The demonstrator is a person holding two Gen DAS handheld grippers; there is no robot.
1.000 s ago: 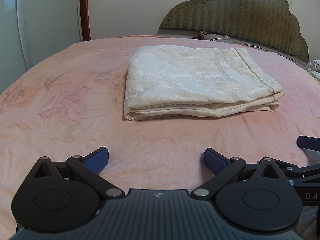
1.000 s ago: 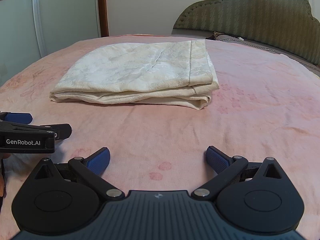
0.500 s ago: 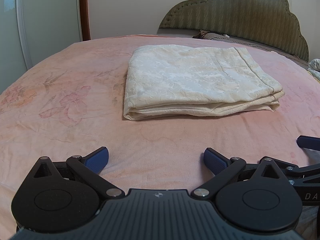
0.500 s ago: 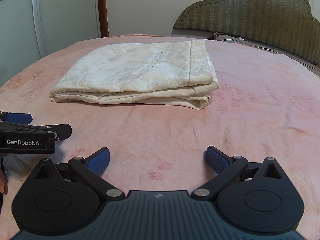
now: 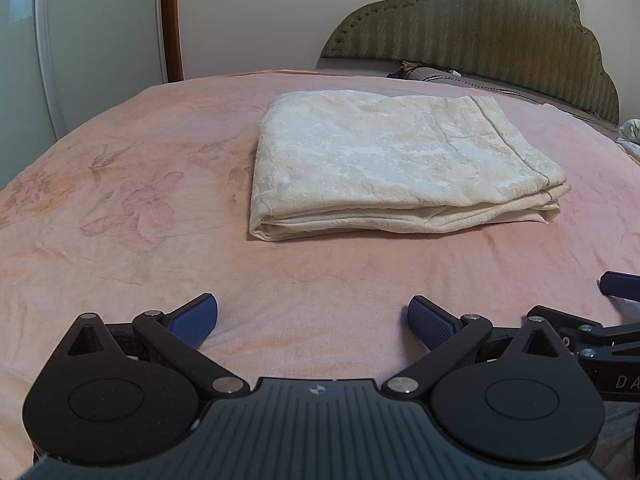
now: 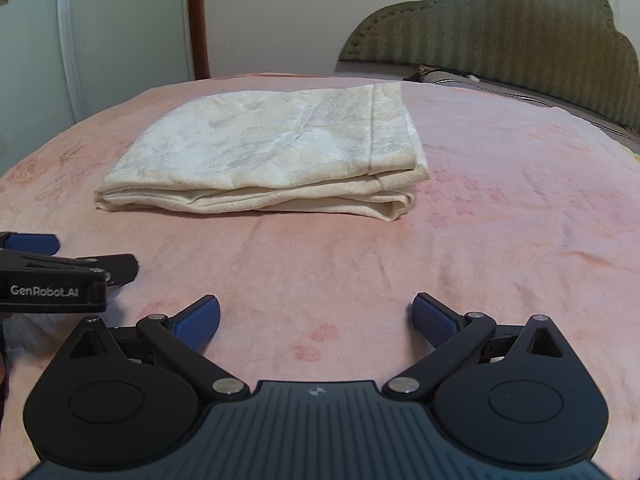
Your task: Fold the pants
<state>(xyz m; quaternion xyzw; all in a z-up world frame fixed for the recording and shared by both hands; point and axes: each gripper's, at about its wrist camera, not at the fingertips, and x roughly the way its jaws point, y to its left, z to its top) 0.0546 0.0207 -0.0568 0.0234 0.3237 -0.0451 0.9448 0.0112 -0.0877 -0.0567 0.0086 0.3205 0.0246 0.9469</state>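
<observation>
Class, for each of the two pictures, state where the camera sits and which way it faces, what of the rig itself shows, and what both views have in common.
Left wrist: sits on the left gripper, low over the pink bedspread, facing the headboard; its open blue fingers show, with the right gripper at the right edge.
Right wrist: sits on the right gripper, facing likewise; the left gripper shows at the left edge.
Shared: the folded cream pants, bedspread and headboard.

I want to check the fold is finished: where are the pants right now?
The cream pants lie folded on the pink bedspread, ahead of both open grippers, right of centre in the left wrist view and left of centre in the right, short of the green headboard.
</observation>
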